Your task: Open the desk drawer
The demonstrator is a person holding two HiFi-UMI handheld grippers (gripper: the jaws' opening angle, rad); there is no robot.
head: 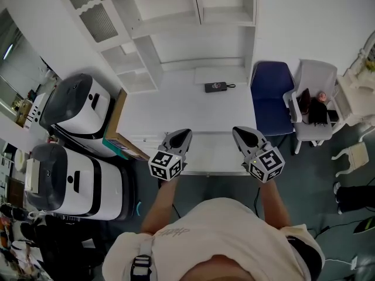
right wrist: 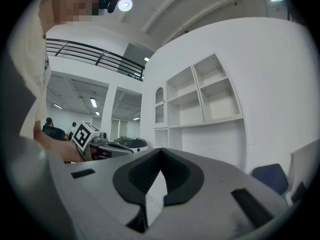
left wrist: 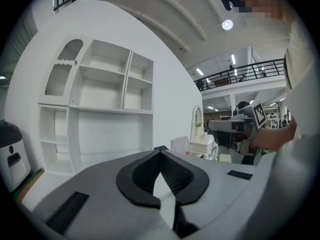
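In the centre of the head view stands the white desk [head: 176,107]. Its drawer [head: 211,154] is at the lower edge, between the two grippers. The left gripper [head: 185,133] and the right gripper [head: 237,131] are both clenched and hold nothing, with their tips over that edge.

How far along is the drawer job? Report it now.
Done: nothing; the drawer front of the desk looks closed. In hand: the left gripper and right gripper hover over the desk's near edge, both shut and empty. To do: reach the drawer, grip it, pull it out.
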